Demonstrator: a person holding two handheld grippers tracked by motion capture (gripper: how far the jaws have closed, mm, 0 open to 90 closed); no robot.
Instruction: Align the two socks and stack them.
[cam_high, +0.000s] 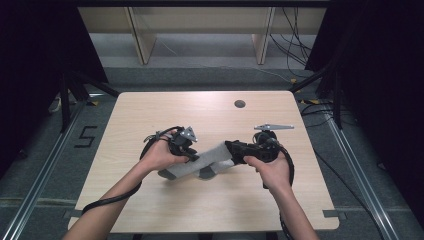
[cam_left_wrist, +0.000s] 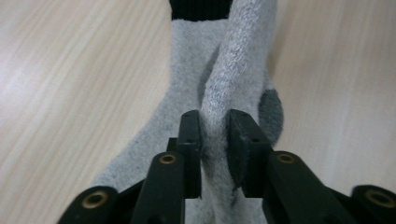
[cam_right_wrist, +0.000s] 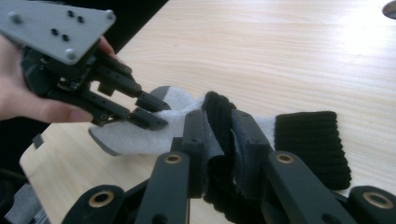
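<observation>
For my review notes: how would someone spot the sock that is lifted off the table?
On the light wooden table, near its middle, two grey socks overlap. The upper sock is stretched between the left gripper and right gripper. Unlike the flat sock beneath, it is bunched into a raised ridge.

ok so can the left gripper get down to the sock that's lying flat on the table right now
Probably not yet. The left gripper has the upper sock pinched between its pads, and that sock lies over the lower sock. The right gripper holds the upper one's black cuff.
</observation>
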